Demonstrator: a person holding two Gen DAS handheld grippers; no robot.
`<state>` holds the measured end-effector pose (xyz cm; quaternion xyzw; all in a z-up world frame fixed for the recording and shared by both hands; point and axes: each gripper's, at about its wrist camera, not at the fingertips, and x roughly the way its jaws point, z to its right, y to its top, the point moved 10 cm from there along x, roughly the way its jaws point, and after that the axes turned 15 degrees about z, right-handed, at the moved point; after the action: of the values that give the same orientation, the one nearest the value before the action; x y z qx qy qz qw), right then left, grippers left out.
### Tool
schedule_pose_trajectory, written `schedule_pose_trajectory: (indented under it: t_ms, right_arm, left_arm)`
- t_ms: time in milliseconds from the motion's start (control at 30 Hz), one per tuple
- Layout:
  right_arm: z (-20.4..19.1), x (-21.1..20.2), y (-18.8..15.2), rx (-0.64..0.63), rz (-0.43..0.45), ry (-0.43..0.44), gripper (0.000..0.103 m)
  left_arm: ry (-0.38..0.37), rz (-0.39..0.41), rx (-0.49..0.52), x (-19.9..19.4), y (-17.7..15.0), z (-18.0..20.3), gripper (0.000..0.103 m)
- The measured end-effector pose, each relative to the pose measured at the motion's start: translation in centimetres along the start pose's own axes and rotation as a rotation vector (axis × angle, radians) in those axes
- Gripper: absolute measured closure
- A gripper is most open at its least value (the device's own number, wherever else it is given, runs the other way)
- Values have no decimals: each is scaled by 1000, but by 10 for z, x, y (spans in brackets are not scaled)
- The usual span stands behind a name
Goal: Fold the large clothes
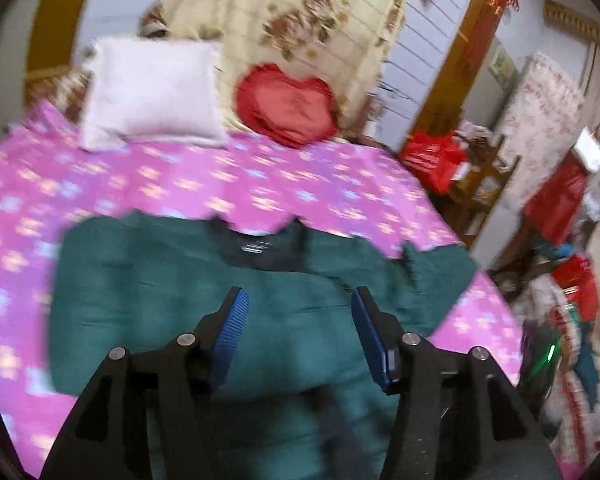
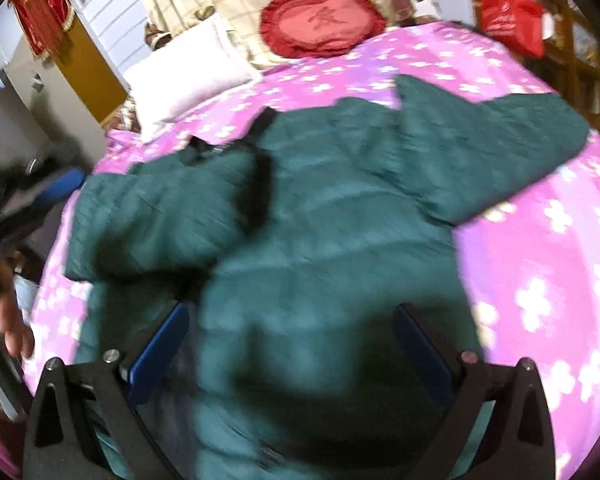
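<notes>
- The left gripper [image 1: 298, 300] is pointing forward and downward, with its jaws standing wide apart and nothing between them.
- Its blue pads [image 1: 232, 332] are facing each other across the gap.
- The right gripper [image 2: 292, 320] is likewise tilting downward, jaws spread wide.
- A bare hand [image 2: 14, 320] is showing at the left edge of the right wrist view, blurred.

Bare bedspread [image 2: 540, 260] flanks the jacket [image 2: 300, 220]; pillow [image 1: 152, 92] and cushion [image 1: 288, 104] block the head.
</notes>
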<state>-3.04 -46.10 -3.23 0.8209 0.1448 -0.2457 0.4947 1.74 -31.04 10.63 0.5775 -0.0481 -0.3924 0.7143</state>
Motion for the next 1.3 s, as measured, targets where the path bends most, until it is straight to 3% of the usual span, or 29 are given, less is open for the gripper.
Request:
schedule_pose_trajectory:
  t_ms: [100,200,233,267,367,400,433,600,700,800,833,933,1033,1067,1167,1300]
  right_arm:
    - [-18,34,11,14,-25,16,0]
    - [-30,70,12,-2,-63,11,1]
    - [-32,83,9,-12,-89,5,7]
    - [-33,95,5,-7,-118,5,27]
    - [-36,107,10,50,-117,39,74]
    - [-36,102,19,41,-87,44,84]
    - [-37,98,27,21,-63,45,86]
    - [-6,67,72,-114,87,-121,87]
    - [27,71,79,-126,94,-243,87]
    - [51,92,66,-135,43,-309,87]
    - [54,98,62,-139,25,-308,84]
    - [54,94,60,-136,11,-299,64]
    - [50,58,73,-122,83,-281,36]
    - [45,46,77,-136,106,-275,31]
    - [26,36,82,-166,108,-196,30]
    - [5,66,69,-197,18,-122,30]
  left_arm:
    - [122,12,18,-21,4,-47,71]
    - [192,5,-29,-31,-1,-86,71]
    - [219,4,-60,-35,-3,-103,71]
    - [237,4,-75,-37,-4,-113,71]
    - [278,11,-97,-43,-8,-140,71]
    - [287,14,-101,-45,-10,-146,71]
    - [292,16,-105,-45,-11,-151,71]
    - [305,-1,-121,-35,-20,-161,71]
    - [309,-31,-121,-21,-33,-157,71]
    - [315,-53,-89,-5,-42,-146,71]
    - [321,-57,-80,0,-43,-142,71]
    - [323,-56,-52,14,-43,-128,71]
    - [331,-47,-38,27,-40,-119,71]
    - [331,-47,-38,31,-40,-117,71]
    - [354,-58,-24,48,-44,-116,71]
    - [422,-78,2,63,-53,-122,71]
